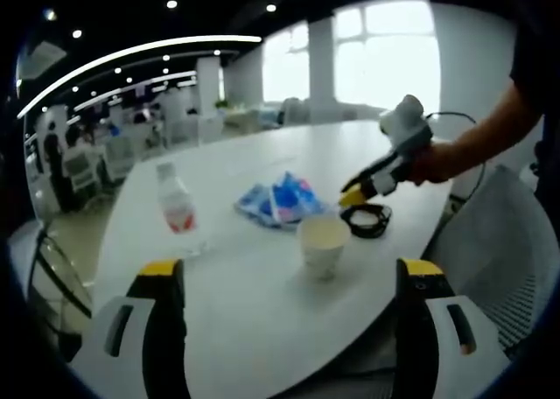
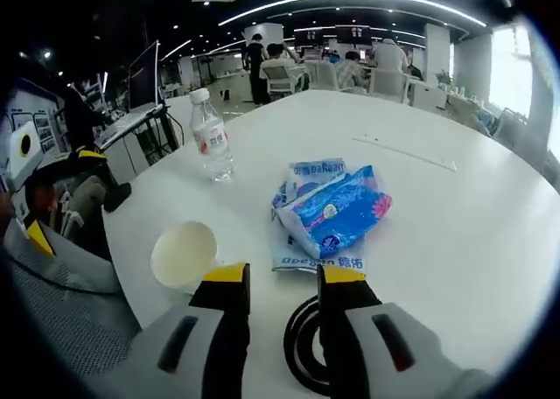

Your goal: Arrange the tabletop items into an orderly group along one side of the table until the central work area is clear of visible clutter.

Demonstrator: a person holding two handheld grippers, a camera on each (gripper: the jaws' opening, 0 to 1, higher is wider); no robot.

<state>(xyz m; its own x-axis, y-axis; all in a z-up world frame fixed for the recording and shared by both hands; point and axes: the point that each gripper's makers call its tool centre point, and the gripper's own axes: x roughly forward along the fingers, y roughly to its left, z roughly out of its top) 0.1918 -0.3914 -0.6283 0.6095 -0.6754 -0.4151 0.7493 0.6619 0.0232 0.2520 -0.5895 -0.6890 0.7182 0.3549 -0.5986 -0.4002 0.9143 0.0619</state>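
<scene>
While the white table (image 1: 262, 285) is spreading wide under both grippers, the blue and white packets (image 2: 332, 211) are lying in a loose pile near its middle, with the water bottle (image 2: 212, 141) standing upright well apart from them and the paper cup (image 2: 184, 253) sitting near the table edge. The left gripper (image 1: 289, 281) is hanging back over the near edge with its jaws spread wide and nothing between them. The right gripper (image 2: 282, 276) is hovering with its jaws slightly apart just above the black coiled ring (image 2: 302, 342), beside the cup, gripping nothing.

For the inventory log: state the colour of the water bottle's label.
The water bottle has a red and white label, with a white cap; it shows best in the right gripper view.
</scene>
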